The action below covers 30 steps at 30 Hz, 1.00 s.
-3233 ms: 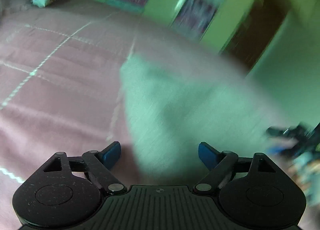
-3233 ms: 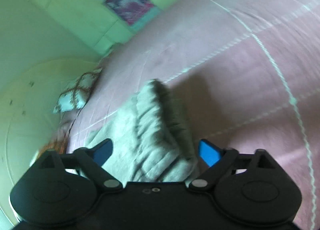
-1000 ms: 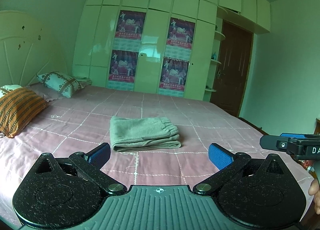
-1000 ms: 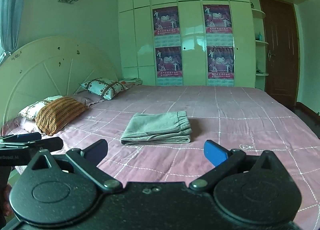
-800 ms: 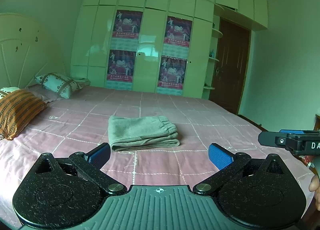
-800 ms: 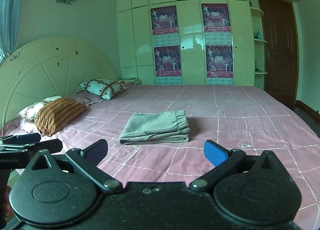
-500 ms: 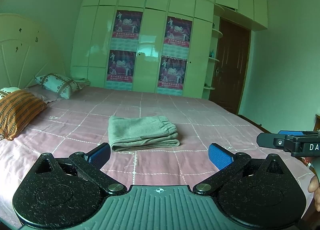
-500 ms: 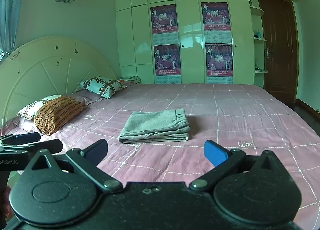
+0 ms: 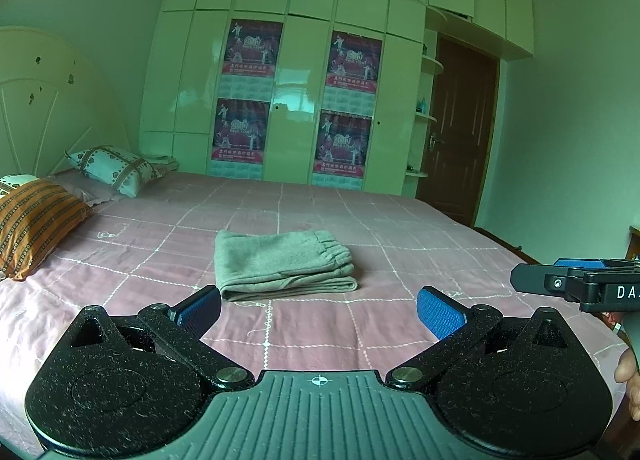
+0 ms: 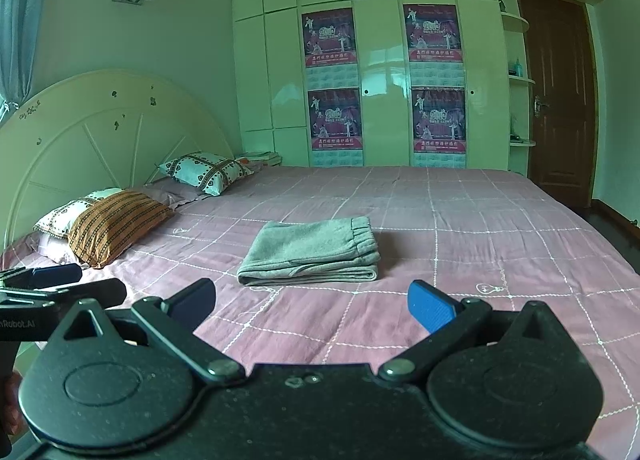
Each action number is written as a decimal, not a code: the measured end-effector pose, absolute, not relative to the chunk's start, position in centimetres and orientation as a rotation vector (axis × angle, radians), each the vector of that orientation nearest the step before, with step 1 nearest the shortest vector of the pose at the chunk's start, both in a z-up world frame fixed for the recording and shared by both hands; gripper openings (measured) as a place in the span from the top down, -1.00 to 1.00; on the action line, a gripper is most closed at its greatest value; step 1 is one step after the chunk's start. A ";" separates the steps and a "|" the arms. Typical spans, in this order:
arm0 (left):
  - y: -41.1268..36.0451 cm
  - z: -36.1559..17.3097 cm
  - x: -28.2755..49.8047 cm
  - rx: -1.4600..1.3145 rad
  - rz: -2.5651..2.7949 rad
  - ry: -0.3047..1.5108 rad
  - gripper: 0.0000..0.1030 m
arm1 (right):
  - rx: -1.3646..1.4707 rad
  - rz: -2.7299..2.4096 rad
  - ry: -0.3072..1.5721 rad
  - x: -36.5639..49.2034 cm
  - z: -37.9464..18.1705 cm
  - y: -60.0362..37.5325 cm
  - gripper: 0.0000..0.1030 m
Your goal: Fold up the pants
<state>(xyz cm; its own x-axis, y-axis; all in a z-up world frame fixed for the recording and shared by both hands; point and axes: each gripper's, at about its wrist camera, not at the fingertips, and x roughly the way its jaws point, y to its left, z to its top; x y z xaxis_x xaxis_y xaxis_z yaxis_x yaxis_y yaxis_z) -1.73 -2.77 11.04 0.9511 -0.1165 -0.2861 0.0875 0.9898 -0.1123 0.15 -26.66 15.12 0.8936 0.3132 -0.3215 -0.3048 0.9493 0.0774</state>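
The grey pants [image 9: 282,264] lie folded in a neat stack on the pink checked bed [image 9: 400,260], elastic waistband to the right; they also show in the right wrist view [image 10: 312,252]. My left gripper [image 9: 319,310] is open and empty, held back from the stack near the bed's front edge. My right gripper [image 10: 311,304] is open and empty, also well short of the pants. The right gripper shows at the right edge of the left wrist view [image 9: 576,280], and the left gripper at the left edge of the right wrist view [image 10: 60,284].
Pillows [image 10: 116,224] lie at the headboard [image 10: 100,132] on the left. A white wardrobe [image 10: 384,80] with posters stands beyond the bed, and a brown door [image 10: 560,100] at the right.
Since 3.2 s ago both grippers have pulled back and up from the pants, which now lie folded. Over the last second the views have hardly shifted.
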 end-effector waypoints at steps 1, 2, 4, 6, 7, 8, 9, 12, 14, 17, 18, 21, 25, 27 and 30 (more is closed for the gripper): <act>-2.8 11.1 -1.8 -0.099 -0.105 0.296 -1.00 | 0.024 0.321 0.338 0.2 15.1 -26.7 -0.89; -2.9 11.1 -1.8 -0.098 -0.104 0.295 -1.00 | 0.023 0.321 0.337 0.1 15.1 -26.6 -0.89; -2.9 11.1 -1.8 -0.098 -0.104 0.294 -1.00 | 0.025 0.319 0.338 0.1 15.1 -26.6 -0.89; -2.9 11.1 -1.8 -0.099 -0.103 0.293 -1.00 | 0.024 0.319 0.337 0.1 15.1 -26.5 -0.89; -2.9 11.1 -1.8 -0.100 -0.103 0.291 -1.00 | 0.023 0.319 0.337 0.1 15.1 -26.6 -0.89; -2.8 11.1 -1.9 -0.102 -0.103 0.289 -1.00 | 0.024 0.320 0.337 0.1 15.1 -26.6 -0.89; -2.8 11.1 -1.9 -0.103 -0.105 0.289 -1.00 | 0.024 0.321 0.337 0.1 15.1 -26.6 -0.89; -2.8 11.1 -1.8 -0.104 -0.105 0.291 -1.00 | 0.024 0.320 0.337 0.2 15.1 -26.7 -0.89; -2.8 11.1 -1.8 -0.102 -0.105 0.292 -1.00 | 0.024 0.321 0.337 0.2 15.1 -26.7 -0.89; -2.8 11.1 -1.9 -0.102 -0.107 0.290 -1.00 | 0.023 0.322 0.337 0.2 15.1 -26.7 -0.89; -2.8 11.1 -1.8 -0.101 -0.107 0.290 -1.00 | 0.023 0.321 0.338 0.2 15.2 -26.7 -0.89; -2.8 11.1 -1.8 -0.101 -0.107 0.290 -1.00 | 0.023 0.321 0.339 0.2 15.1 -26.7 -0.89; -2.7 11.1 -1.7 -0.102 -0.108 0.291 -1.00 | 0.022 0.323 0.339 0.2 15.2 -26.7 -0.89; -2.7 11.1 -1.7 -0.101 -0.109 0.291 -1.00 | 0.022 0.323 0.339 0.2 15.2 -26.7 -0.89; -2.7 11.1 -1.7 -0.088 -0.103 0.294 -1.00 | 0.023 0.322 0.339 0.2 15.2 -26.7 -0.89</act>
